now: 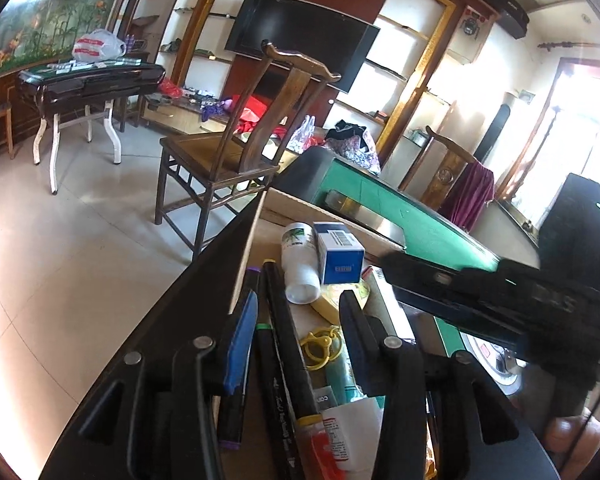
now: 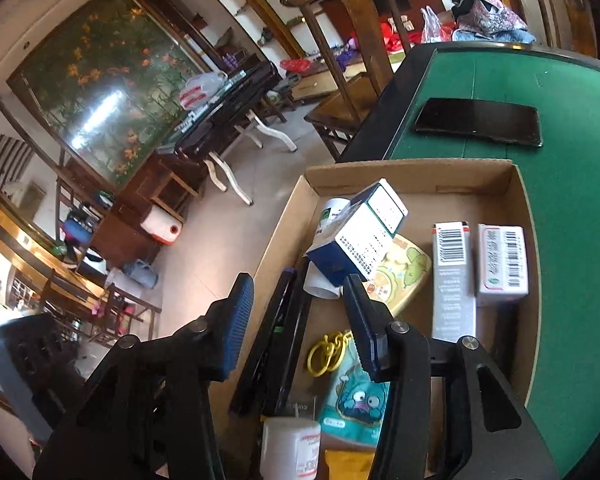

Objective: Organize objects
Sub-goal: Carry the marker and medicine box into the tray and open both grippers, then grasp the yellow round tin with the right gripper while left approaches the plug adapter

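Phone [image 2: 478, 121] — right wrist view only

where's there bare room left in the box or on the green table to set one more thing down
In the cardboard box, bare floor is left along the far wall, behind the blue-and-white carton and two barcoded boxes. The green table is bare right of the box and around the phone. The box's near-left half is crowded.

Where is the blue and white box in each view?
Left wrist: blue and white box sits just above centre, leaning on the white bottle.
Right wrist: it is at centre, tilted, in the cardboard tray.
Shared landmark: the yellow ring lower in the tray.
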### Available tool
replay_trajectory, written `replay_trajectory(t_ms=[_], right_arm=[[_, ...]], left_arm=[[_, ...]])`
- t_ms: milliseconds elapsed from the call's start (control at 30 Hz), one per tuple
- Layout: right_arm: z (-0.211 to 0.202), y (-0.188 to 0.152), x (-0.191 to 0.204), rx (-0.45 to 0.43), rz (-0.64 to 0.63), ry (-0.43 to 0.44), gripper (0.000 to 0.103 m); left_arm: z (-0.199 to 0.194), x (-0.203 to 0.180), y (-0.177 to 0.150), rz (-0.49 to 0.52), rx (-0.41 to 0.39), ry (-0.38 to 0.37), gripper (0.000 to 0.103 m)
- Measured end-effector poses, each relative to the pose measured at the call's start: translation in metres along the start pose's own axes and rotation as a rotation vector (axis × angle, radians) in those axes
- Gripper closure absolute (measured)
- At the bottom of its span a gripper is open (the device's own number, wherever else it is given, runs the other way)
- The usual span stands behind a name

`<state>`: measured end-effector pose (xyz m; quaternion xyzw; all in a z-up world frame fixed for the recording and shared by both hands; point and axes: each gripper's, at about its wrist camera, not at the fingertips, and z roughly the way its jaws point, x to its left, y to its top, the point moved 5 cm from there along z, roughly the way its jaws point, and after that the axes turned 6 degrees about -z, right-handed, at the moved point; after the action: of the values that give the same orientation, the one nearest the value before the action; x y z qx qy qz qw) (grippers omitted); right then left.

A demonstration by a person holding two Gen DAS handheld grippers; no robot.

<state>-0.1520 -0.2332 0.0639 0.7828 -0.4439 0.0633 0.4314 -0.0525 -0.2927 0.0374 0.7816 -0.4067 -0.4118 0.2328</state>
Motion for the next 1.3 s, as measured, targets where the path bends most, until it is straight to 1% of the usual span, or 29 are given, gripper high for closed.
replay_trajectory(t_ms=[100, 233, 367, 500, 533, 567, 600, 633, 667, 700, 767, 800, 867, 933, 967, 1000, 1067, 1100, 1167, 1200, 1300], right_arm=[[-0.029, -0.013, -0.007, -0.041, 0.014, -0.008, 0.056], [-0.074, -0.041, -0.025, -0.096, 0.015, -0.051, 0.056], [-0.122, -0.067, -0.053, -0.145, 0.012, -0.137, 0.056], [-0.17, -0.086, -0.08, -0.183, -0.015, -0.233, 0.056], [-0.188, -0.09, -0.087, -0.204, -0.032, -0.276, 0.056], [-0.199, -0.092, -0.091, -0.221, -0.044, -0.304, 0.056], [-0.216, -0.095, -0.098, -0.245, -0.061, -0.341, 0.056], [-0.233, -0.099, -0.104, -0.266, -0.083, -0.396, 0.05], [-0.245, -0.102, -0.11, -0.276, -0.098, -0.439, 0.039], [-0.259, -0.106, -0.118, -0.29, -0.114, -0.487, 0.035], [-0.284, -0.116, -0.139, -0.315, -0.124, -0.565, 0.035], [-0.295, -0.122, -0.15, -0.311, -0.115, -0.599, 0.034], [-0.308, -0.133, -0.175, -0.298, -0.069, -0.613, 0.034], [-0.313, -0.144, -0.2, -0.285, -0.018, -0.61, 0.034], [-0.315, -0.149, -0.21, -0.259, -0.007, -0.634, 0.034], [-0.315, -0.151, -0.214, -0.24, 0.0, -0.641, 0.034], [-0.314, -0.153, -0.217, -0.227, -0.003, -0.602, 0.034], [-0.311, -0.155, -0.217, -0.213, -0.013, -0.602, 0.034], [-0.302, -0.157, -0.219, -0.166, -0.034, -0.671, 0.034], [-0.297, -0.157, -0.22, -0.15, -0.04, -0.688, 0.034], [-0.286, -0.16, -0.225, -0.121, -0.036, -0.68, 0.034]], left_arm=[[-0.001, -0.007, -0.003, 0.032, 0.006, -0.022, 0.06], [-0.004, -0.021, -0.009, 0.089, -0.002, -0.04, 0.057], [-0.012, -0.038, -0.015, 0.145, -0.029, -0.035, 0.053], [-0.025, -0.068, -0.027, 0.187, -0.035, -0.07, 0.037], [-0.028, -0.08, -0.032, 0.21, -0.029, -0.089, 0.035], [-0.031, -0.093, -0.038, 0.235, -0.019, -0.106, 0.034], [-0.032, -0.107, -0.044, 0.268, -0.005, -0.125, 0.031], [-0.033, -0.122, -0.051, 0.301, 0.014, -0.143, 0.026], [-0.032, -0.139, -0.058, 0.331, 0.035, -0.161, 0.025], [-0.031, -0.155, -0.065, 0.362, 0.059, -0.182, 0.025], [-0.026, -0.186, -0.078, 0.416, 0.119, -0.221, 0.025], [-0.021, -0.203, -0.085, 0.442, 0.162, -0.239, 0.025], [-0.01, -0.236, -0.1, 0.495, 0.226, -0.269, 0.025], [0.007, -0.263, -0.112, 0.539, 0.265, -0.26, 0.025], [0.015, -0.273, -0.114, 0.549, 0.278, -0.253, 0.025], [0.026, -0.284, -0.118, 0.55, 0.302, -0.252, 0.025], [0.043, -0.297, -0.121, 0.537, 0.33, -0.249, 0.025], [0.051, -0.303, -0.122, 0.526, 0.346, -0.253, 0.025], [0.064, -0.313, -0.125, 0.519, 0.371, -0.254, 0.025], [0.07, -0.319, -0.127, 0.522, 0.38, -0.255, 0.025], [0.087, -0.334, -0.132, 0.539, 0.401, -0.247, 0.025]])
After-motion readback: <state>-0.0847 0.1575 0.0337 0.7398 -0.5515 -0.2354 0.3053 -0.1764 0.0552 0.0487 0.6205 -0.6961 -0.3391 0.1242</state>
